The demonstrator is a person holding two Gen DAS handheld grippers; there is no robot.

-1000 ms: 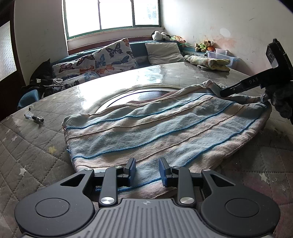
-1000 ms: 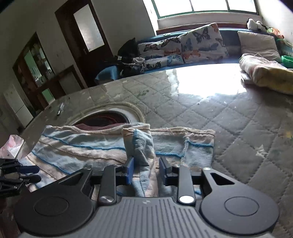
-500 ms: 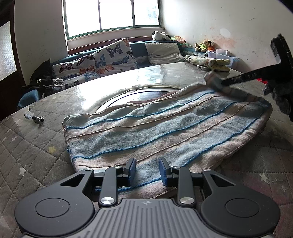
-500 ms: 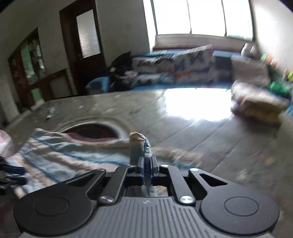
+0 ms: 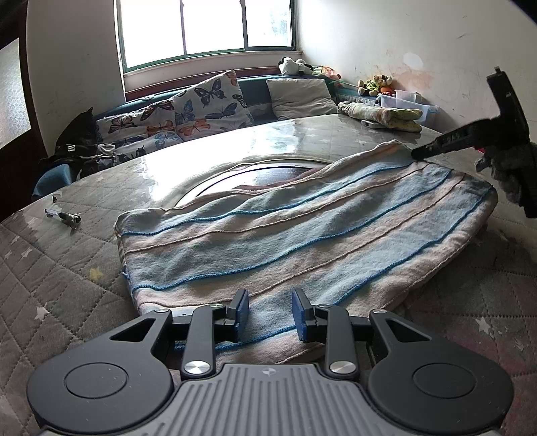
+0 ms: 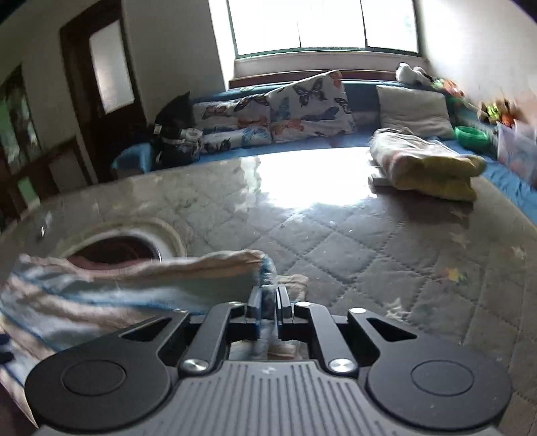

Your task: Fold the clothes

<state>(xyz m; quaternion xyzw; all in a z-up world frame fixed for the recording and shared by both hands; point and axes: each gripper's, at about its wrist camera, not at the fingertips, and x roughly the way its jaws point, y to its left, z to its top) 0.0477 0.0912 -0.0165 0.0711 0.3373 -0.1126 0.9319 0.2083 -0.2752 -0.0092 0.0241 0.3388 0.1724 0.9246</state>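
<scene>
1. At the far left of the left wrist view, a small pen-like tool (image 5: 63, 218) lay on the quilted table cover (image 5: 60, 281), well apart from the cloth.
2. The striped garment (image 5: 285, 234), pale blue and beige with thin blue lines, lay spread flat across the middle of the table, its far edge draped over the dark round opening (image 5: 248, 177) in the tabletop.
3. The left gripper (image 5: 270, 312) sat at the near edge of the garment with its blue pads apart; the cloth lay beneath and between them, and neither pad pressed on it.
4. At the right of that view, the right gripper (image 5: 418, 155) reached in from the edge of the picture, its dark tip meeting the garment's far right corner, which stood lifted off the table. A gloved hand (image 5: 506, 167) held it.
5. In the right wrist view, the right gripper (image 6: 267, 298) was clamped on a bunched fold of the garment (image 6: 134, 278), its pads drawn nearly together with the fabric pinched between them; this view was blurred.
6. Farther right, a folded yellow and beige bundle (image 6: 426, 164) rested on the far part of the table, well apart from the garment.
7. Behind the table, butterfly-print cushions (image 6: 302, 107) leaned on a blue bench under the window (image 6: 322, 26).
</scene>
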